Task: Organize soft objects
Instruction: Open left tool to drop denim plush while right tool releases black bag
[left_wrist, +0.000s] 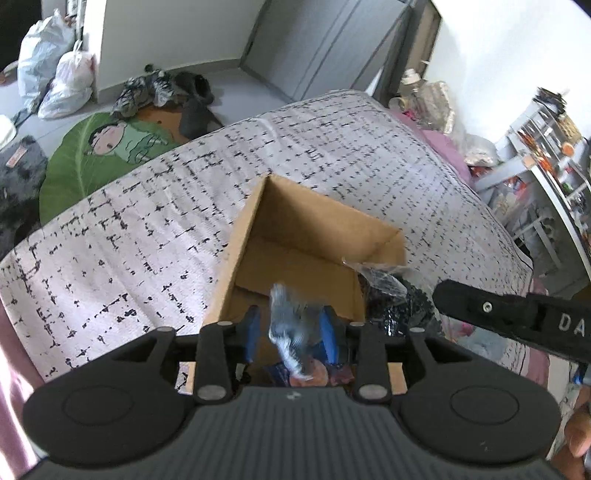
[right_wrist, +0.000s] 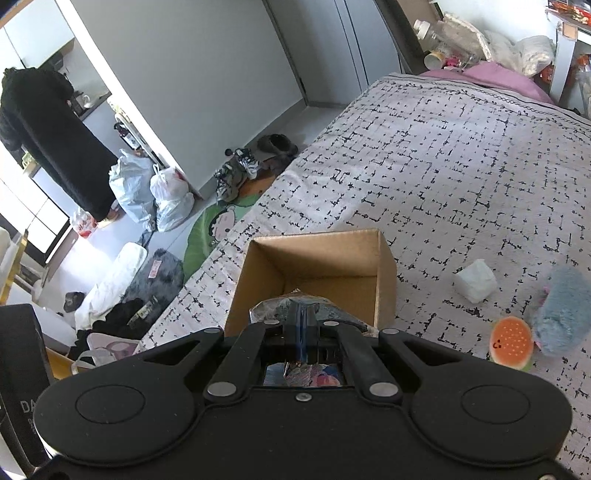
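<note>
An open cardboard box (left_wrist: 306, 236) stands on the patterned bed (left_wrist: 147, 229); it also shows in the right wrist view (right_wrist: 321, 258). My left gripper (left_wrist: 290, 332) is open above the box's near end, and a blurred blue-grey soft item (left_wrist: 291, 332) sits between its blue fingers (left_wrist: 328, 334). My right gripper (right_wrist: 303, 325) is shut on a dark item in a clear plastic bag (right_wrist: 291, 308), held at the box's near right corner; the bag also shows in the left wrist view (left_wrist: 391, 295). A white soft block (right_wrist: 476, 280), a burger squishy (right_wrist: 511, 343) and a blue plush (right_wrist: 561, 310) lie on the bed.
The bed's left edge drops to a floor with a green leaf rug (left_wrist: 92, 155), shoes (right_wrist: 240, 166), plastic bags (right_wrist: 155, 192) and clothes. Cluttered shelves (left_wrist: 546, 162) stand to the right of the bed. A pink pillow (right_wrist: 495, 74) lies at the bed's far end.
</note>
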